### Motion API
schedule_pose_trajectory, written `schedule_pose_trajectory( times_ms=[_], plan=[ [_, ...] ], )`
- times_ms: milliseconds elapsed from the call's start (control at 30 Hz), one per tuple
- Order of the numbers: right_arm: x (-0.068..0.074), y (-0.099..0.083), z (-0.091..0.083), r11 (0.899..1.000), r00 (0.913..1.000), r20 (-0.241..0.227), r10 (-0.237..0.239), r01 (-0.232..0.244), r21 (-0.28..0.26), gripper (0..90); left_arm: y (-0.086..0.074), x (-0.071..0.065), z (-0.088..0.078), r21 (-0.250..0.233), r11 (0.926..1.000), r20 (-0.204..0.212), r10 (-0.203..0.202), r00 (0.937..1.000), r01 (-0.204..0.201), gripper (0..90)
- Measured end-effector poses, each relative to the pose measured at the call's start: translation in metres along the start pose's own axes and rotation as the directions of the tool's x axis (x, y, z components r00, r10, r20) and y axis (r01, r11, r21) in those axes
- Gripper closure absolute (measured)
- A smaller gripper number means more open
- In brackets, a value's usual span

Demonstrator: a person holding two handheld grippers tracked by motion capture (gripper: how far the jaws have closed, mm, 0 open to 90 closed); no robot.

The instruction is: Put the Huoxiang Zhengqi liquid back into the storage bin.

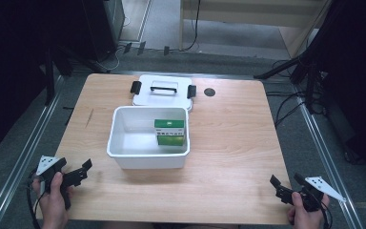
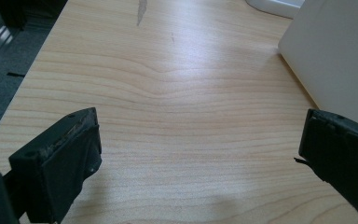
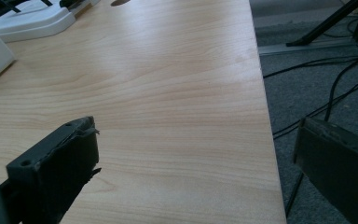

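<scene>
At the near edge of the tabletop (image 1: 228, 143), two tongs rested well apart, one per hand: the left tongs (image 1: 85, 171) and the right tongs (image 1: 286, 183), both spread and holding nothing. Beyond them, mid-table, stood one white bin (image 1: 147, 160), nearer the left tongs, with two green boxes (image 1: 170, 132) inside against its right wall. Behind it, touching its far rim, lay one white lid (image 1: 162, 98) with a black handle and two black clips.
</scene>
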State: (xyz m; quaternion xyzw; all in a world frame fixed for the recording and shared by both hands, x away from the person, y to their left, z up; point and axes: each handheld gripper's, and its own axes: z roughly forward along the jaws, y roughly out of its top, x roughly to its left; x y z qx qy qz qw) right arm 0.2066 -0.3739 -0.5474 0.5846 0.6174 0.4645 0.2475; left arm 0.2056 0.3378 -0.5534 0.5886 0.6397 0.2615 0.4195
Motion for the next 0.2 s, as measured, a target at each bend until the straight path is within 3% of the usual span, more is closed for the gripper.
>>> schedule_pose_trajectory(
  times_ms=[200],
  plan=[
    [-0.0018, 0.0001, -0.0002, 1.000, 0.9999, -0.013, 0.010, -0.010, -0.001, 4.7, 0.0000, -0.0004, -0.0001, 0.002, 1.0000, -0.002, 0.006, 1.0000, -0.006, 0.0]
  ],
)
